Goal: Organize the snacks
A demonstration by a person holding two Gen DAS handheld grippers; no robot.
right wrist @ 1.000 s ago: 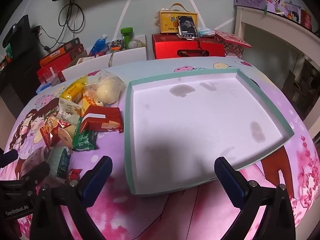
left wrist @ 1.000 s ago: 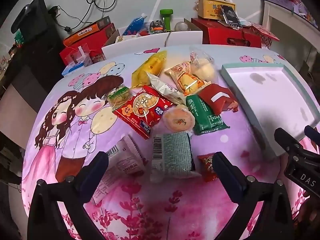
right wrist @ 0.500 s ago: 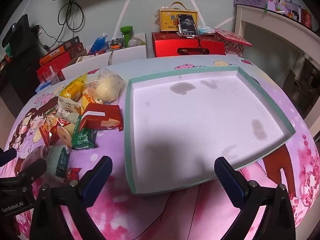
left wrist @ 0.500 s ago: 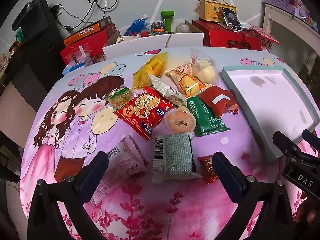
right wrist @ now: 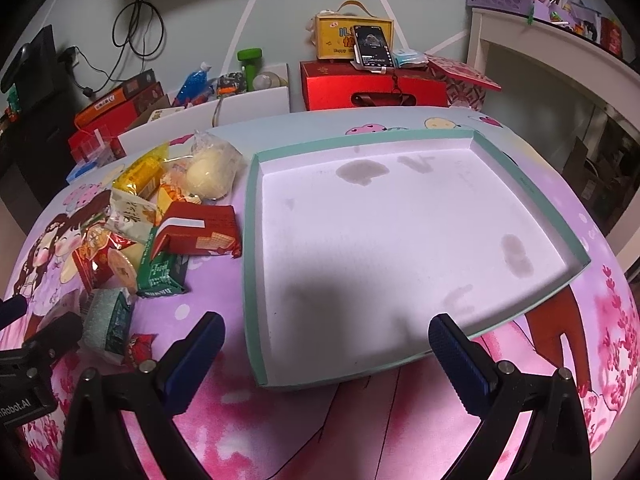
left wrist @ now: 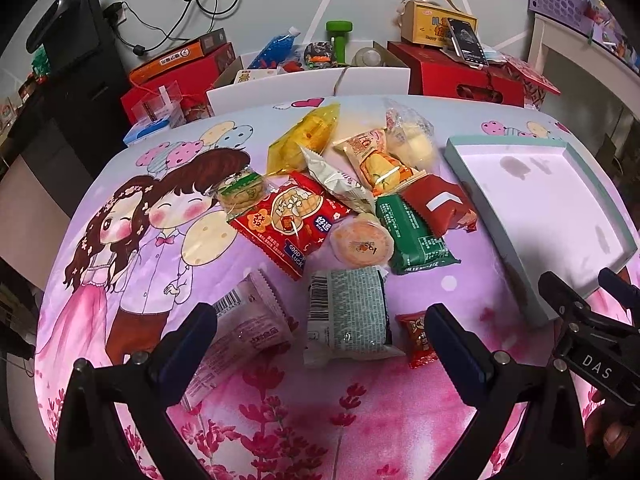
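A pile of several wrapped snacks lies on the cartoon tablecloth: a grey-green packet (left wrist: 352, 312), a pale pink packet (left wrist: 244, 328), a small red candy (left wrist: 416, 338), a round orange cake (left wrist: 362, 242), a green packet (left wrist: 412, 234), a dark red wafer pack (right wrist: 200, 230) and a big red cracker bag (left wrist: 292, 224). A shallow teal-rimmed tray (right wrist: 250, 264) stands empty to their right. My left gripper (left wrist: 320, 332) is open above the grey-green packet. My right gripper (right wrist: 326, 340) is open over the tray's near edge.
Behind the table stand red gift boxes (right wrist: 372, 88), a yellow box with a phone (right wrist: 370, 46), white bins (left wrist: 308, 84) with small items and a green dumbbell (left wrist: 340, 36). A white shelf (right wrist: 560, 64) is at the right. Dark furniture (left wrist: 64, 92) is at the left.
Both grippers have drawn slightly back and up from the table, so the snacks and tray sit a little farther away. Nothing was picked up or moved.
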